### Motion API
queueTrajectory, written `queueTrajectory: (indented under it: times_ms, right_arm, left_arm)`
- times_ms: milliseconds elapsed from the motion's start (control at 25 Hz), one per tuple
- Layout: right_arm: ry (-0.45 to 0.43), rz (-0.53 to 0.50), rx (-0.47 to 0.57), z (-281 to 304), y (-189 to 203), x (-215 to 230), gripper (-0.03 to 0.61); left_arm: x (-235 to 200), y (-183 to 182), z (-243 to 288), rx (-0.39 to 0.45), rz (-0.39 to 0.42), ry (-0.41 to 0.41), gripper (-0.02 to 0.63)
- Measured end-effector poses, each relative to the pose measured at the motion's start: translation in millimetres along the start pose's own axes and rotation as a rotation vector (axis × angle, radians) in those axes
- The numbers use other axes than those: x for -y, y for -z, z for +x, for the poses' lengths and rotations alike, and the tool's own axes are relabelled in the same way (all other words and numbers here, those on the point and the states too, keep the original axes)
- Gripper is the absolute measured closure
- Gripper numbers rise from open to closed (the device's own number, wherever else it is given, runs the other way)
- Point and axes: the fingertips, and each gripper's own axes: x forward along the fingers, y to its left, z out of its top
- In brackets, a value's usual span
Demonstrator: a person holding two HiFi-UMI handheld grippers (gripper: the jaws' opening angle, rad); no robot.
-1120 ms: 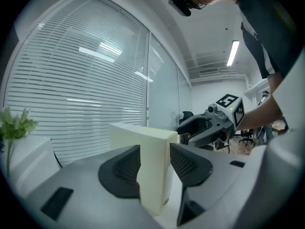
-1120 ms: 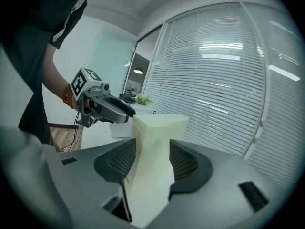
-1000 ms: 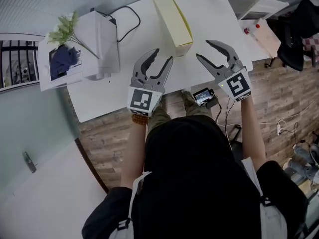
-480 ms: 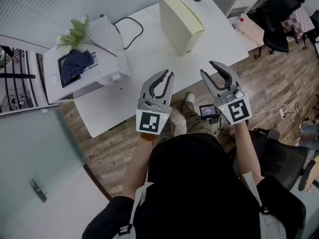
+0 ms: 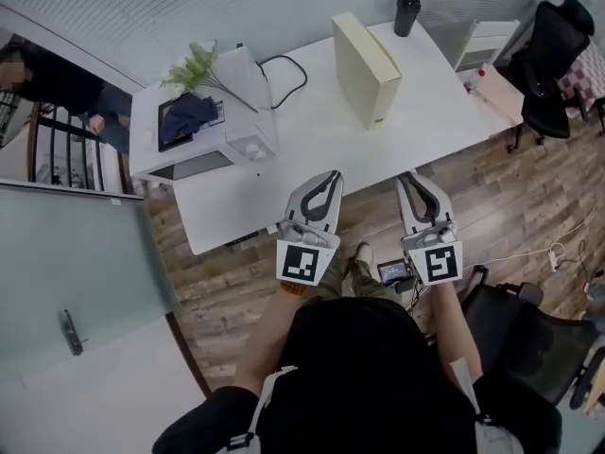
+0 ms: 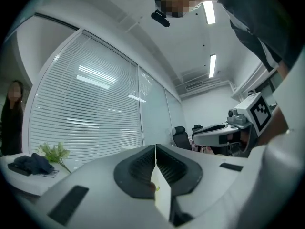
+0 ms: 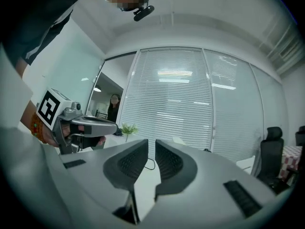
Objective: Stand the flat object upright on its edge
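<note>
Here, both claws are held level over the floor by the desk's [image 5: 312, 130] near edge, and both have just been closing. The left claw [image 5: 333, 174] is shut and empty, while a slit is left in the empty right claw [image 5: 406, 176]. One cream box [image 5: 364, 69] is seen upright at one o'clock, one printer [image 5: 203, 126] at ten, and one cup [image 5: 406, 14] beyond.

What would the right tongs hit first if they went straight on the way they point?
Probably the box, upright across the table. The right tongs, empty, with jaws that have just been closing, aim roughly at it; height is hard to judge.
</note>
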Motion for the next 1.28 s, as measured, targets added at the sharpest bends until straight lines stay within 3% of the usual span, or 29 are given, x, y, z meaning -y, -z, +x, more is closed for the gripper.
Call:
queueTrajectory:
  times_ms: [240, 360, 480, 640, 760, 920, 1080, 1280]
  right_arm:
    - [-0.02, -0.018, -0.018, -14.3, 8.2, -35.3, 0.545]
    - [0.038, -0.01, -0.032, -21.2, 5.1, -44.2, 0.548]
    - [0.102, 0.012, -0.055, -26.8, 6.7, -54.1, 0.549]
    - [0.102, 0.007, -0.069, -29.9, 10.8, -71.8, 0.551]
    - [0.107, 0.002, -0.072, -30.4, 11.0, -74.6, 0.554]
    - [0.112, -0.005, -0.074, -26.8, 11.3, -73.7, 0.557]
    - [0.115, -0.011, -0.072, -24.2, 10.7, -69.4, 0.56]
    - [0.117, -0.024, -0.078, -21.7, 11.8, -64.8, 0.566]
  left_arm:
    - [11.0, 16.4, -32.3, -0.022, -0.022, -0.056, 0.601]
    - [14.7, 21.8, -42.8, -0.017, -0.015, -0.053, 0.603]
    - [12.0, 27.2, -54.4, -0.021, -0.061, -0.061, 0.605]
    - [6.9, 27.1, -58.7, -0.018, -0.028, -0.033, 0.606]
    - [5.2, 23.5, -59.4, -0.01, 0.004, -0.018, 0.606]
    - [0.2, 26.5, -61.2, -0.011, -0.037, -0.033, 0.606]
    - [-1.7, 30.5, -60.0, -0.043, -0.008, -0.025, 0.606]
    - [-4.9, 28.1, -54.2, -0.009, -0.047, -0.041, 0.606]
